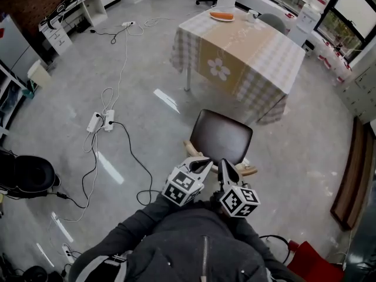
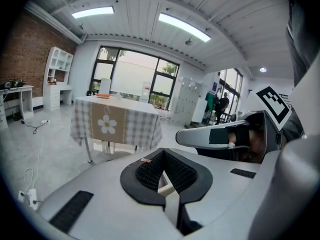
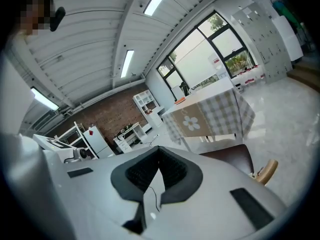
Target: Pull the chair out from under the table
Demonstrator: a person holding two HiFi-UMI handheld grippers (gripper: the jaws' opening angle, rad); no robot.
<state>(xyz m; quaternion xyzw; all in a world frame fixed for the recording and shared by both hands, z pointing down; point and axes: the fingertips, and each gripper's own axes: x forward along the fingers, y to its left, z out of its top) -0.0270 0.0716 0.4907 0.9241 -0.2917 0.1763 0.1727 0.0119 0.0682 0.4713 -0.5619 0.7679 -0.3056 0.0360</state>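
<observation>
Grey floor bears the chair near the checked table; left gripper, right gripper both closed

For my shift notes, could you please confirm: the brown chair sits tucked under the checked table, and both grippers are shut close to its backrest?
Not quite: the head view shows the chair standing clear of the table, on open floor. The left gripper and right gripper are indeed shut close to its backrest.

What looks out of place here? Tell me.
Cables and power strips sprawl loose across the floor left of the chair, a trip hazard. The chair itself stands apart from the table.
</observation>
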